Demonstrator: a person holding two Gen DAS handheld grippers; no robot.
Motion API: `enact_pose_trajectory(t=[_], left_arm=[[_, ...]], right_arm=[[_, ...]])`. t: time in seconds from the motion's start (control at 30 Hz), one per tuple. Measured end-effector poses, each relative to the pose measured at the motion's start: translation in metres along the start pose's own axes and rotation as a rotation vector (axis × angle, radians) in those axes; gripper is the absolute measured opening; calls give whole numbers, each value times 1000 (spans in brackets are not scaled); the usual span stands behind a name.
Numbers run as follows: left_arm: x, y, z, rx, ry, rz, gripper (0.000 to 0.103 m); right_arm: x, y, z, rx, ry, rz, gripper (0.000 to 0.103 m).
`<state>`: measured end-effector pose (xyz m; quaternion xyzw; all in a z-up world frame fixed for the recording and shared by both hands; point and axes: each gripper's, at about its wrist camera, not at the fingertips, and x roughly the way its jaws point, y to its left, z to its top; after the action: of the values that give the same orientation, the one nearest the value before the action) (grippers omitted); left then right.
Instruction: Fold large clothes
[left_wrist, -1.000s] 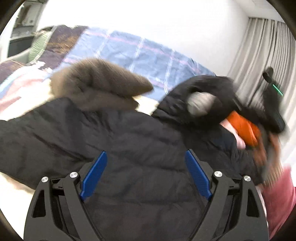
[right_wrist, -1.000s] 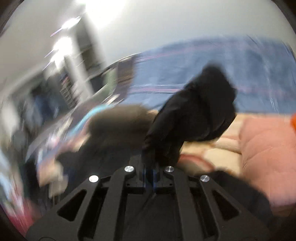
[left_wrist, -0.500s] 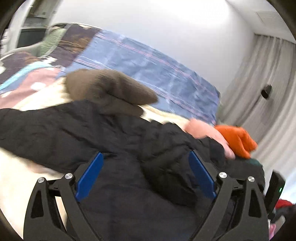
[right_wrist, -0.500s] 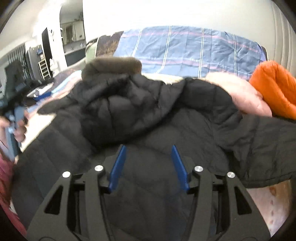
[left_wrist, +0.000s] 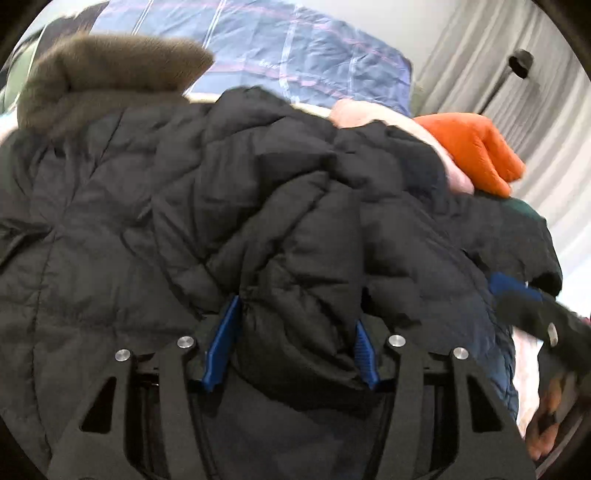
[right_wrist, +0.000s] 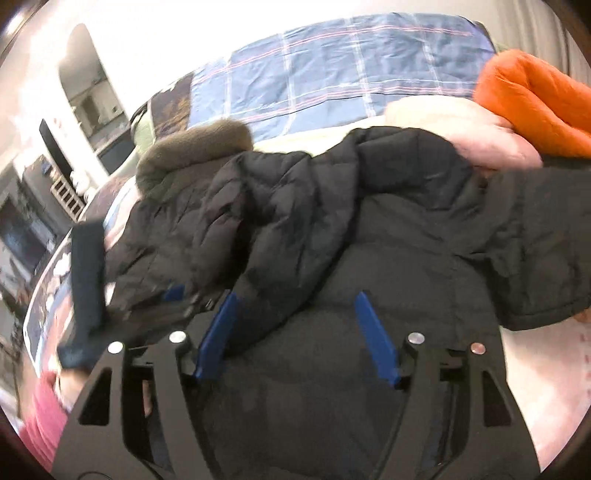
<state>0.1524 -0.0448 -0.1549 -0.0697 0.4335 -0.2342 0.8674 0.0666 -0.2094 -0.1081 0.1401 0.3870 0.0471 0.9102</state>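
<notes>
The jaws of the left gripper (left_wrist: 295, 343) are closing around a puffy roll of the black down jacket (left_wrist: 184, 206), with padding bulging between the blue pads, while the jaws of the right gripper (right_wrist: 295, 336) are opening, stand wide and hold nothing, the jacket's body lying under them.

The jacket is spread across the bed (right_wrist: 546, 373), covering most of it, its fur-trimmed hood (left_wrist: 107, 74) toward the blue plaid quilt (right_wrist: 332, 74) at the far side. A sleeve (right_wrist: 236, 229) lies folded in over the body; the other sleeve (right_wrist: 535, 236) stretches out to the right.

To do this fold well, I judge the left jaws should bite through the whole thickness of the roll (slick shell fabric slips off a shallow pinch), and the right gripper should take the outstretched sleeve near its cuff.

Room is tight on the right: a pink garment (right_wrist: 461, 133) and an orange one (right_wrist: 532, 107) touch the jacket's shoulder, so a sweeping fold could drag them. The bare sheet at lower right gives free room.
</notes>
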Motion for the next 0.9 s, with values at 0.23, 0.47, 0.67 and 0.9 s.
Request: enact_pose_trajectory(t=[0.23, 0.47, 0.67, 0.9], left_arm=[[-65, 41, 3, -129, -97, 53, 59], [-77, 42, 32, -125, -203, -32, 56], [23, 46, 9, -8, -17, 97, 54], [-6, 39, 12, -2, -59, 85, 54]], right_arm=[[25, 1, 25, 50, 41, -3, 73], [66, 28, 32, 101, 135, 157, 12], [129, -4, -6, 86, 171, 58, 0], [89, 11, 8, 44, 84, 54, 11]])
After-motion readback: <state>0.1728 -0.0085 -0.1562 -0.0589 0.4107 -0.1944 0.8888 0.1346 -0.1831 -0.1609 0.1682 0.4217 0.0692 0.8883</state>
